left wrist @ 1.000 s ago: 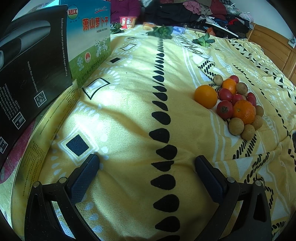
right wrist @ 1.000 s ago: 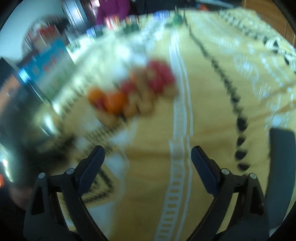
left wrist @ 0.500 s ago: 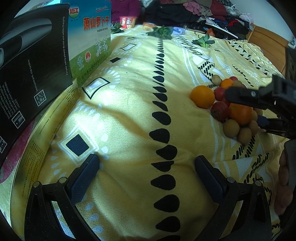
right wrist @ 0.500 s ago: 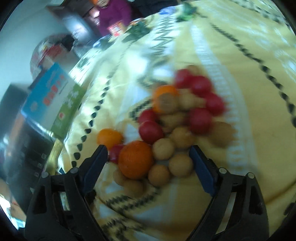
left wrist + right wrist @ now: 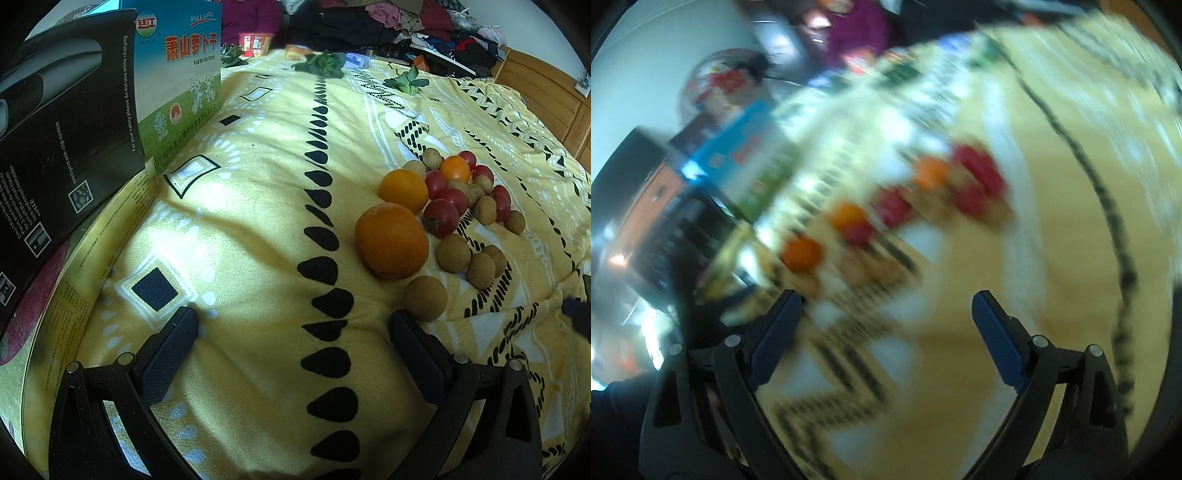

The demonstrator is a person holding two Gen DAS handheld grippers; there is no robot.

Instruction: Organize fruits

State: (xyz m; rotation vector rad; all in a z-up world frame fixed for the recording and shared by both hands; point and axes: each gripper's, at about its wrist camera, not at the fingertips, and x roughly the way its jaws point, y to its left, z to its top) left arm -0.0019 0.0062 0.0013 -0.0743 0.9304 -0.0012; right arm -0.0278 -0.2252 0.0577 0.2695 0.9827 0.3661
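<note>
Left wrist view: the left gripper [image 5: 291, 328] hangs over a yellow patterned blanket [image 5: 236, 236], fingers wide apart w/ nothing between them, only bare cloth and a row of black drop shapes. The fruit pile [image 5: 450, 206] lies to the right of centre on the blanket. 1 big orange [image 5: 392, 240] sits nearest, off to the pile's left side, apart from most of the others; a 2nd orange [image 5: 404, 190] is just behind it and a small 3rd [image 5: 455, 169] sits deeper in the pile. Red tomatoes [image 5: 441, 218] and brown longans [image 5: 453, 253] are mixed together, touching. 1 longan [image 5: 424, 299] lies just beside the left gripper's right finger [image 5: 417, 354], not gripped. Likely reason for the spacing: sorting by kind seems under way, oranges drawn toward 1 side, but that is a guess. Boxes [image 5: 177, 85] stand along the blanket's left edge, well apart from the fruit.

Right wrist view: heavily blurred. The right gripper [image 5: 886, 317] has its fingers apart, empty, only blanket between them; they have just been opening a little. The fruit shows as orange, red and brown smears ahead and to the upper left, not within the fingers' reach. Which fruit it aims for can't be told. The left gripper prob. waits open so either hand can take the next piece.
</note>
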